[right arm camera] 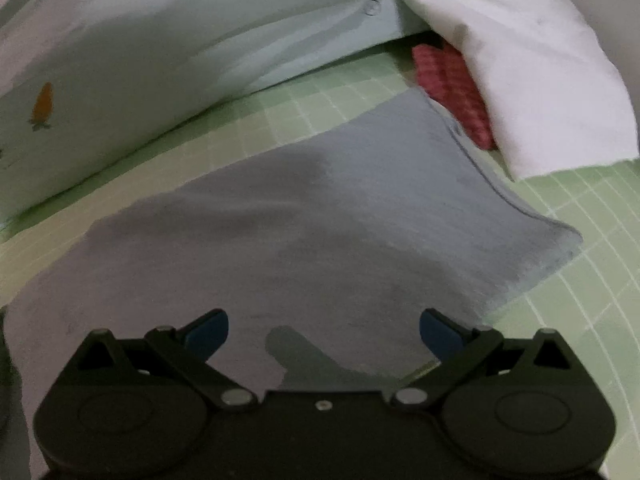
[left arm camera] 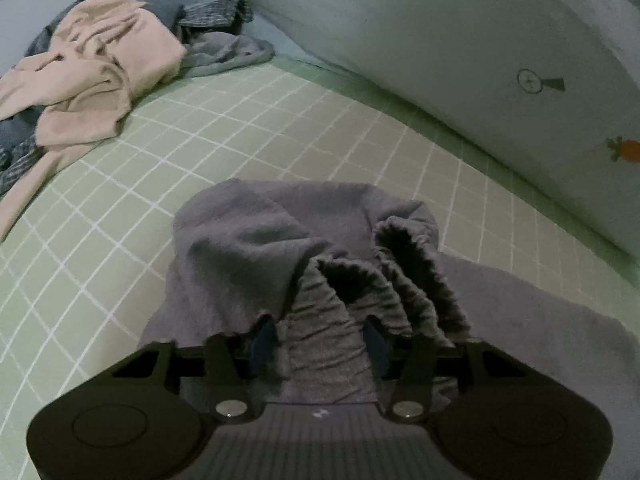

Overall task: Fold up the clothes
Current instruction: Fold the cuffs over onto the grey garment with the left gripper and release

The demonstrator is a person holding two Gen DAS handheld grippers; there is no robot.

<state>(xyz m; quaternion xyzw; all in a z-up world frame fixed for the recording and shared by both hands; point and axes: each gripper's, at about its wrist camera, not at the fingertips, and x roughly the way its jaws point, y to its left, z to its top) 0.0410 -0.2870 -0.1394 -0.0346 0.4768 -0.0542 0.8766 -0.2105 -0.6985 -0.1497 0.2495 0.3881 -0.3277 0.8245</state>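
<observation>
Left wrist view. Far to the upper left of the jaws lies a heap of unfolded clothes: a beige garment (left arm camera: 88,76) on top, dark blue striped fabric (left arm camera: 212,14) behind it and a grey-blue piece (left arm camera: 232,54) at its right edge. The heap rests on the green checked sheet (left arm camera: 224,136). The left gripper (left arm camera: 320,344) has its jaws partly open with the gathered, ribbed waistband of the grey garment (left arm camera: 248,236) bunched between them; both blue pads appear to touch the fabric, though whether they press on it cannot be told. The remainder of the garment drapes forward and to the right of the jaws onto the sheet. Beyond the jaws, upper right, runs a pale quilt (left arm camera: 440,32) printed with a carrot motif.

Right wrist view. The same quilt occupies the upper left. The right gripper (right arm camera: 324,334) has its jaws spread wide, holding nothing; the pads stand above the flattened grey garment, which extends ahead of the jaws. Ahead and to the right, a red checked cloth (right arm camera: 456,92) lies just beyond the garment's far edge, partly covered by a folded white cloth (right arm camera: 532,76).
</observation>
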